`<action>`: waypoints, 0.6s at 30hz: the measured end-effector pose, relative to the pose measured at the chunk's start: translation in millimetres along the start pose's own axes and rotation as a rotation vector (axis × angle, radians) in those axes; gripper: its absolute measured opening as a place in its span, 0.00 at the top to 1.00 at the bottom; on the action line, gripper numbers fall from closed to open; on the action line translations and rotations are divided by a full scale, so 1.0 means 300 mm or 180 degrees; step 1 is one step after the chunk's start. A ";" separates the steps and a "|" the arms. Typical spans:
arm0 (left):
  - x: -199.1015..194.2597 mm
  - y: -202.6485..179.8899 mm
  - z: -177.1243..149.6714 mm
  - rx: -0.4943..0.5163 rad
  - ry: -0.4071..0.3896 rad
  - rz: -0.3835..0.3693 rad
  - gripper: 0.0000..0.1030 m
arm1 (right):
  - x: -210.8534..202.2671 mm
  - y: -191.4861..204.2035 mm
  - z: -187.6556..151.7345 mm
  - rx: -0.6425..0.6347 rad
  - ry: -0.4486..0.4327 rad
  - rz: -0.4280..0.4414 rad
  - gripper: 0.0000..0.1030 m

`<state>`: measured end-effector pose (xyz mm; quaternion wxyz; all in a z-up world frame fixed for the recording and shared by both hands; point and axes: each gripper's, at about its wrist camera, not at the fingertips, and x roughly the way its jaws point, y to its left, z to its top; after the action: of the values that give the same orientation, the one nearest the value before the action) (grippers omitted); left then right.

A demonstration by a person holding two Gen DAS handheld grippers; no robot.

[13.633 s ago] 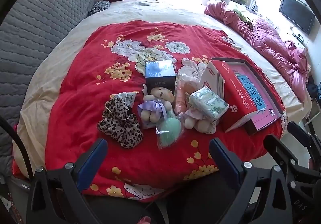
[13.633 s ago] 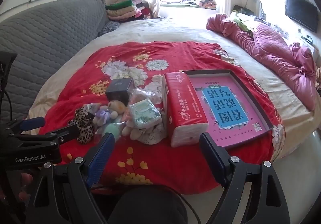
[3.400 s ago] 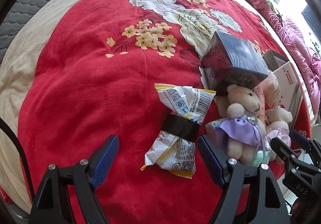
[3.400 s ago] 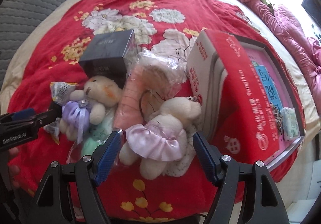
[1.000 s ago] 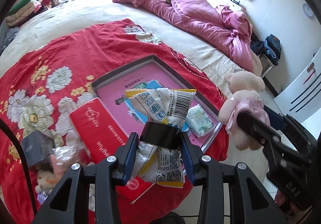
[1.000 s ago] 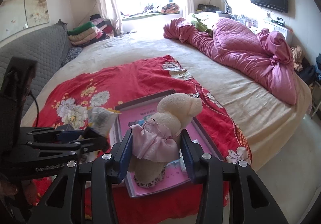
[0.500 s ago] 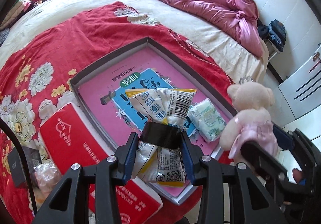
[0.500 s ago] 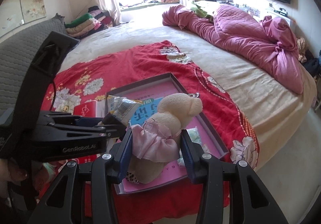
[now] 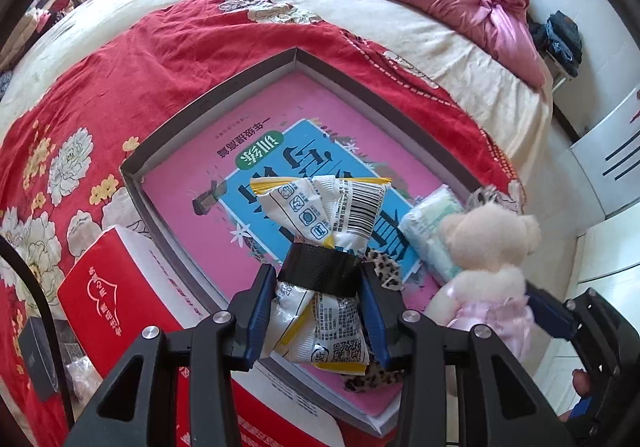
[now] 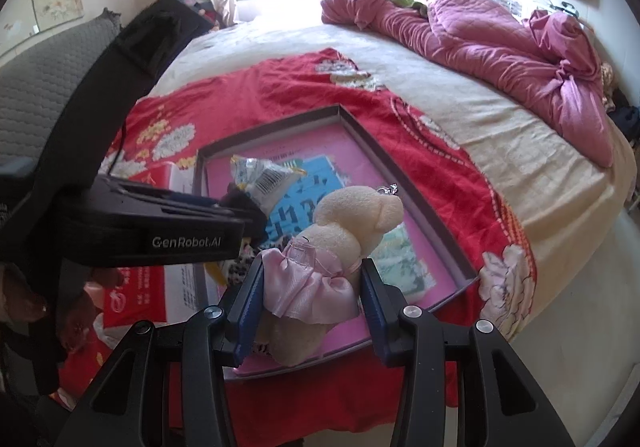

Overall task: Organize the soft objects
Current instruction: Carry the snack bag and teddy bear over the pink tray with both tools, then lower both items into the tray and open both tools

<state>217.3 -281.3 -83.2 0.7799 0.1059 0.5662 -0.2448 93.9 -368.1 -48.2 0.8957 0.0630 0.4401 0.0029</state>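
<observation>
- The shallow grey-walled box lid (image 9: 224,91) lies on the red floral blanket (image 9: 132,59), open side up. Its floor is a glossy pink sheet with a blue panel of printed characters.
- Inside it, toward the near right corner, lies a soft pale-green tissue pack (image 9: 430,231) in crinkly film. A patch of leopard-print fabric (image 9: 384,267) shows on the tray floor just behind my left fingers; how much of it there is I cannot tell.
- My left gripper (image 9: 320,301) is clamped on a white and yellow snack packet (image 9: 326,219), blue pads pressing the band of black tape round its waist. The packet is crumpled foil, pinched in the middle, flared at both ends, with a barcode on the upper flap. It hangs above the tray's near half.
- My right gripper (image 10: 312,285) is closed on a cream plush teddy bear (image 10: 352,219), pads squeezing its shiny pink satin skirt. The bear's fuzzy round head points away from me, a small metal chain at its top. It is held over the near right part of the tray, just beside the tissue pack.
- Left of the tray, touching its wall, sits a red and white tissue box (image 9: 116,291), smooth and blocky.
- Beyond the blanket, a rumpled quilted pink duvet (image 10: 500,31) is heaped on the cream bedsheet.
</observation>
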 end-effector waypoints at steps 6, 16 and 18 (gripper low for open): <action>0.028 0.013 -0.009 -0.0030 0.0083 -0.0056 0.59 | 0.063 0.010 -0.025 0.0000 0.0111 0.0005 0.54; 0.019 0.006 0.006 -0.0019 0.0015 -0.0061 0.59 | 0.130 -0.013 -0.061 0.0166 0.0228 -0.0027 0.49; 0.014 0.009 0.007 -0.0026 0.0008 -0.0072 0.59 | 0.136 -0.014 -0.064 0.0173 0.0220 -0.0029 0.48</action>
<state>221.3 -280.9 -86.6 0.7768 0.0966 0.5693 -0.2512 103.5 -367.7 -92.4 0.8779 0.0852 0.4710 -0.0109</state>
